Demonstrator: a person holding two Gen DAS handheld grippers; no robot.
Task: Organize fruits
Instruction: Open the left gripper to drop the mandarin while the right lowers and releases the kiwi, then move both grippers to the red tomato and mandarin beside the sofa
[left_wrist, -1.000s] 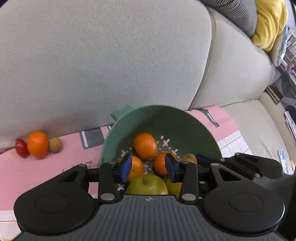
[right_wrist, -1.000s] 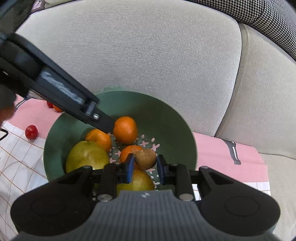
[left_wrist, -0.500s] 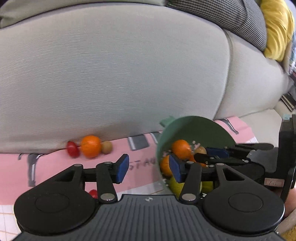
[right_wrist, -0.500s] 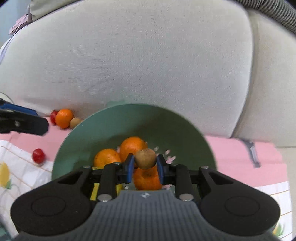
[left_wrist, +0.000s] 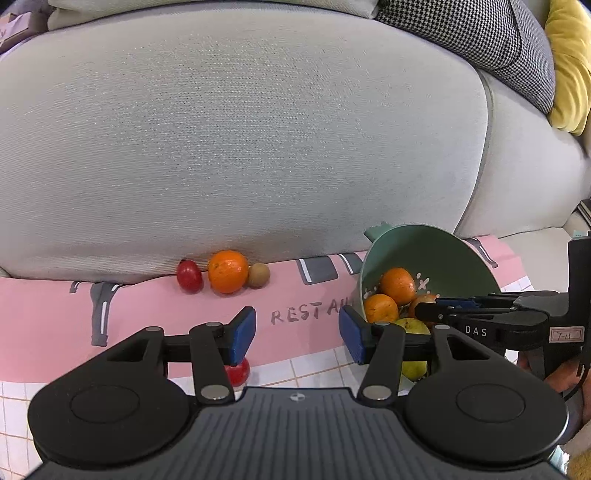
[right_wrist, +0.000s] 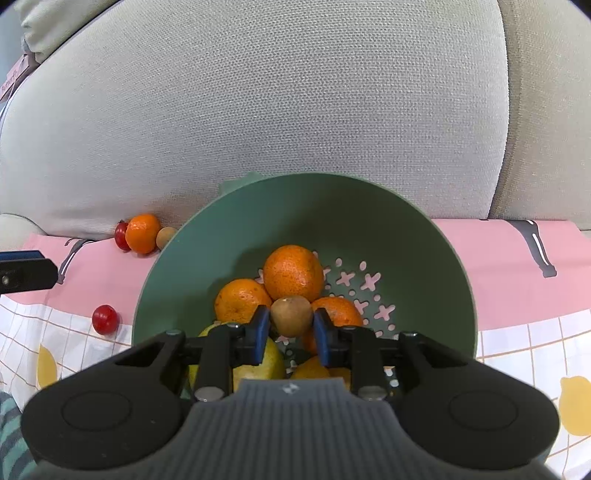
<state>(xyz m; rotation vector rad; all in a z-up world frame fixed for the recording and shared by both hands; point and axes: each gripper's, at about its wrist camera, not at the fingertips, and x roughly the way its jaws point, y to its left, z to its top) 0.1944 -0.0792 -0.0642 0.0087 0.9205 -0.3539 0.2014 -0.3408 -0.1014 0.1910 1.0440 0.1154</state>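
A green colander bowl (right_wrist: 229, 236) sits on a pink-and-checked cloth (left_wrist: 147, 306) at the back edge of the seat, against a grey sofa cushion (left_wrist: 240, 129). Its perforated bottom holds several oranges (right_wrist: 293, 272) and a yellow-green pear (right_wrist: 271, 360). The right gripper (right_wrist: 291, 328) points steeply down over the bowl, its blue pads clamped on a small brown kiwi (right_wrist: 291, 315). The left gripper (left_wrist: 297, 334) tilts down over the cloth left of the bowl; its jaws have just been opening and hold nothing. By the cushion lie a red tomato (left_wrist: 189, 276), an orange (left_wrist: 228, 271) and another kiwi (left_wrist: 258, 275).
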